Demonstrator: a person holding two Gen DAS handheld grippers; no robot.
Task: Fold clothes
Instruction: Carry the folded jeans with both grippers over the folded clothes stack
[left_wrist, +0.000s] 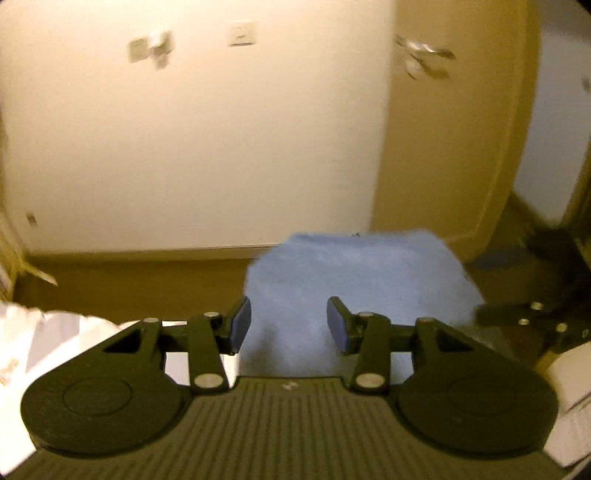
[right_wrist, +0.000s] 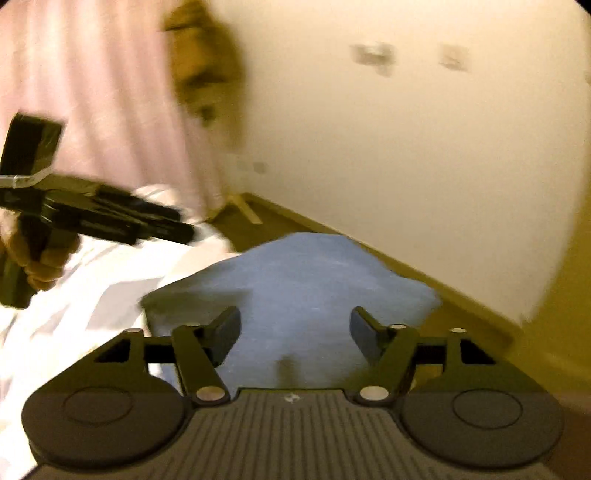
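We judge the fluffy blue garment soft, light and limp, best pinched at an edge; left gripper and right gripper both gape empty.

Black left gripper and right gripper have silver pivot screws, ribbed bodies, blue-padded fingers.

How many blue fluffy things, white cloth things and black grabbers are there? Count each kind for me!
Fluffy light-blue folded cloth: 1
White crumpled fabric: 1
Black hand-held gripper: 2, the left hand-held gripper and the right hand-held gripper, both with jaws apart and empty
Total: 4
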